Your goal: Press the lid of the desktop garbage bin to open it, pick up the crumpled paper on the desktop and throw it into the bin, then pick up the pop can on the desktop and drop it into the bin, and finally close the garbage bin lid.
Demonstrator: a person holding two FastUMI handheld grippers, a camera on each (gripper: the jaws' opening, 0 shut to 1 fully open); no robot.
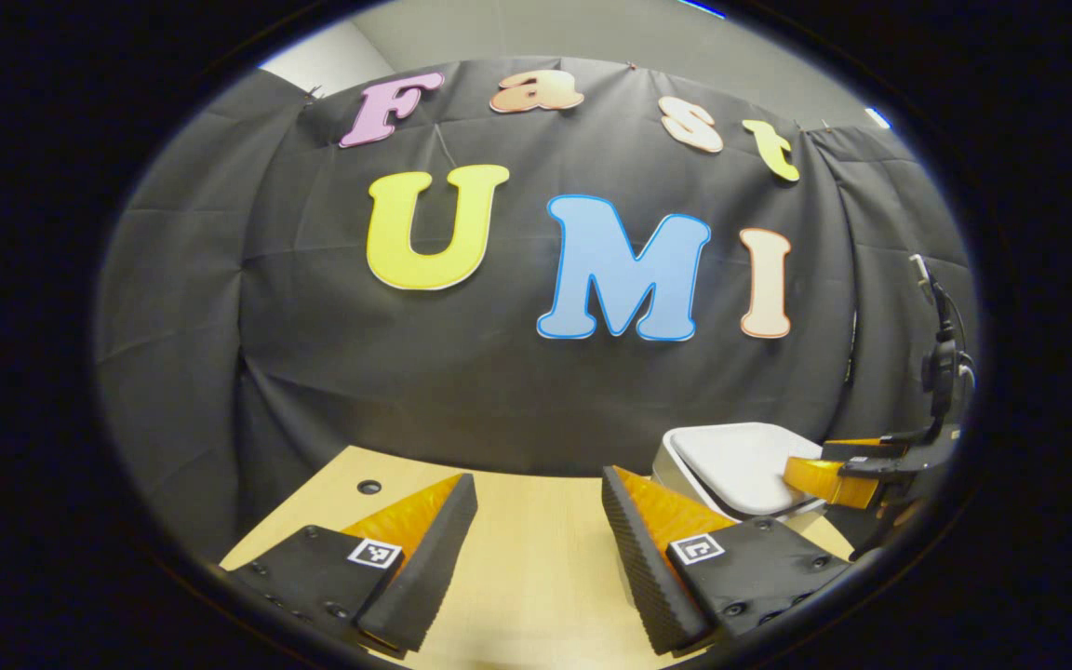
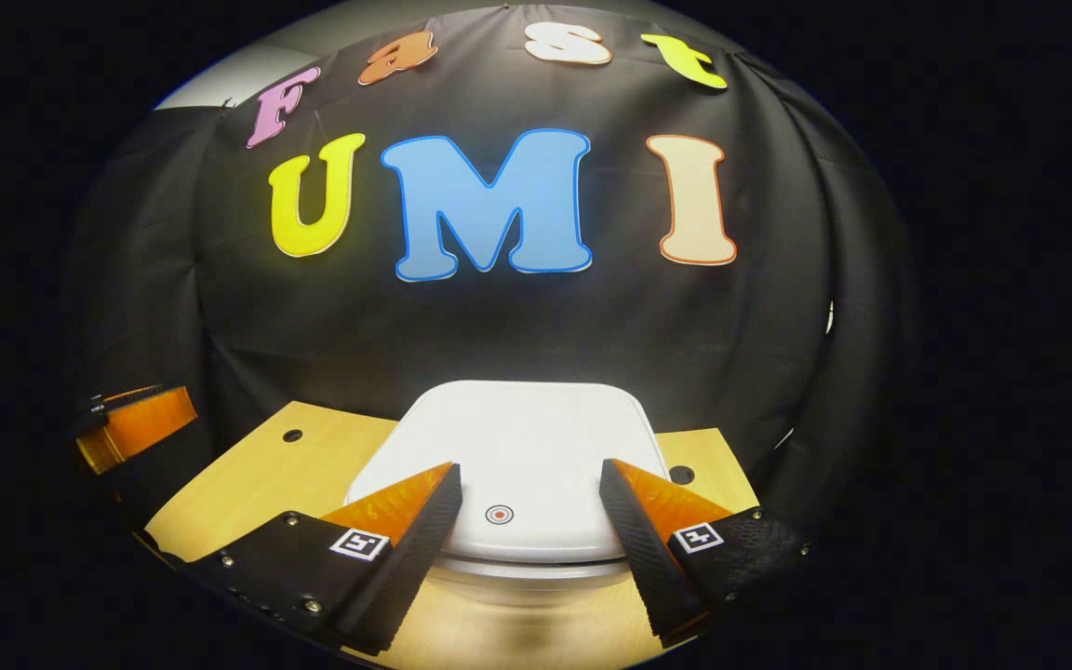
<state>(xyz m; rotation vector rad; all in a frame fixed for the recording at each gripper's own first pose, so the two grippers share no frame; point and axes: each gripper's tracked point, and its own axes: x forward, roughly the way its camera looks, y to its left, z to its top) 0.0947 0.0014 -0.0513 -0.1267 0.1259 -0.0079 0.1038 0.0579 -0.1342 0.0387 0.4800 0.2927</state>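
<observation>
Hovering: left claw with fingers apart over bare tabletop | right claw with fingers apart, poised above closed bin lid near its press button | progress: lid unopened, paper and can steps pending.

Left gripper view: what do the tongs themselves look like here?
The left tongs have two wedge-shaped fingers with ribbed inner pads, each on a dark plate with screws and a square black-and-white marker. The right tongs, farther off, trail dark cabling.
</observation>
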